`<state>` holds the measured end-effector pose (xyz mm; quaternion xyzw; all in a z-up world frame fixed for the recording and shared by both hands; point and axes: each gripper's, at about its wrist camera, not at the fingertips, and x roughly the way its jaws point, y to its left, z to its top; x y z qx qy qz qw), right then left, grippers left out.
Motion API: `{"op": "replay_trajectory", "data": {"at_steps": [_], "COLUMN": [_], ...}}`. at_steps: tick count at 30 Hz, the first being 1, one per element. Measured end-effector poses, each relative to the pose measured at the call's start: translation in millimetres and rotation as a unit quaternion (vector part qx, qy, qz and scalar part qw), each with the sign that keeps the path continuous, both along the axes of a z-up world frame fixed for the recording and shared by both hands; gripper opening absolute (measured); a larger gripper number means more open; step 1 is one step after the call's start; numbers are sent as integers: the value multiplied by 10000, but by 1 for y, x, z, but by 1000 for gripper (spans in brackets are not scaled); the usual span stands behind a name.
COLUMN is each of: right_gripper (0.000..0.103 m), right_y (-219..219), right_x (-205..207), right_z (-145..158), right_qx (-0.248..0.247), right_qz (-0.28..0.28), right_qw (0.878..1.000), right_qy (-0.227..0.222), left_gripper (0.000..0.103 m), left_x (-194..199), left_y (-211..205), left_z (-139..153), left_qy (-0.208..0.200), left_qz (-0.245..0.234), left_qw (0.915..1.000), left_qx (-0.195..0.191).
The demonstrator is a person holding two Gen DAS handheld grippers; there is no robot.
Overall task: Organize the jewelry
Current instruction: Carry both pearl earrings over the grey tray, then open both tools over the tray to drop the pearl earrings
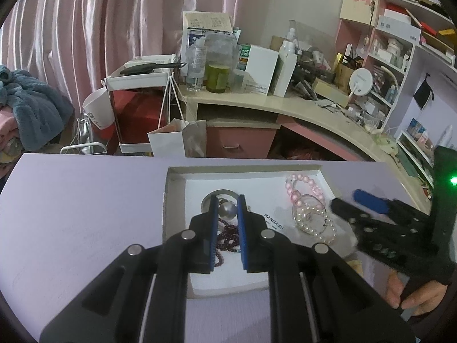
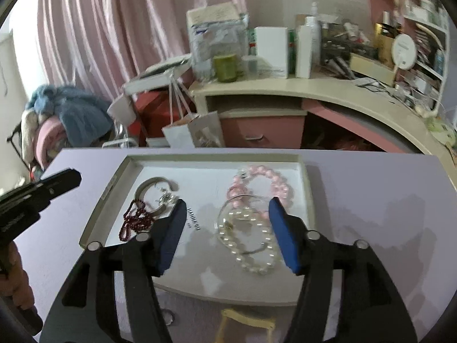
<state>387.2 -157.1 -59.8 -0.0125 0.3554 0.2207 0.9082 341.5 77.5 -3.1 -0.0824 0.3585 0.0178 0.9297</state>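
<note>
A shallow white box lid (image 1: 175,200) (image 2: 120,177) lies on a lilac table. It holds a silver cuff bangle (image 2: 148,184), a dark red bead string (image 1: 228,235) (image 2: 137,220), a pink bead bracelet (image 1: 302,187) (image 2: 274,181), a white pearl bracelet (image 1: 317,223) (image 2: 254,243) and a thin clear ring bangle (image 2: 228,208). My left gripper (image 1: 227,200) hovers over the cuff and red beads, jaws narrowly apart around a silver ball (image 1: 227,210); whether it grips is unclear. My right gripper (image 2: 227,203) is open above the pearl bracelet.
The lilac table (image 1: 85,200) ends just behind the lid. Beyond it stand a cluttered curved desk (image 1: 257,100) with pink drawers, a paper bag (image 1: 177,140), a pink curtain and shelves (image 1: 400,43). A gold clasp-like piece (image 2: 245,320) lies near the table's front edge.
</note>
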Motion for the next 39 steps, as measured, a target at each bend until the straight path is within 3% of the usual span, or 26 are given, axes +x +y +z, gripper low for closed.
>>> {"op": "replay_trajectory", "data": {"at_steps": [8,20,21,24,30,39], "right_gripper": [62,62,62,62,62,62], "right_y": [-58,-67,-66,-66,-66,-63], "right_x": [4,-8,-9,-14,-30,-58], "right_z": [-6,-13,-13,-13,-13,-28], "right_qx": [244,377,376,349,276,175], "right_qz": [-816,-919,-905,-878,-823,-541], "right_qw": [9960,9942,9943,9948,9958,9979], "right_qy": [268,408,408,385,281,298], "left_gripper": [13,14,17,44,53,71], "left_x": [9,38,39,38,19,-47], "left_y": [-8,-20,-21,-22,-10,7], "left_z": [-12,-38,-39,-39,-34,-29], "left_qy": [130,446,455,434,265,-52], "left_qz": [-153,-356,-350,-328,-103,283], "left_qw": [9998,9984,9983,9985,9996,9994], "left_qx": [-9,22,43,59,-38,168]}}
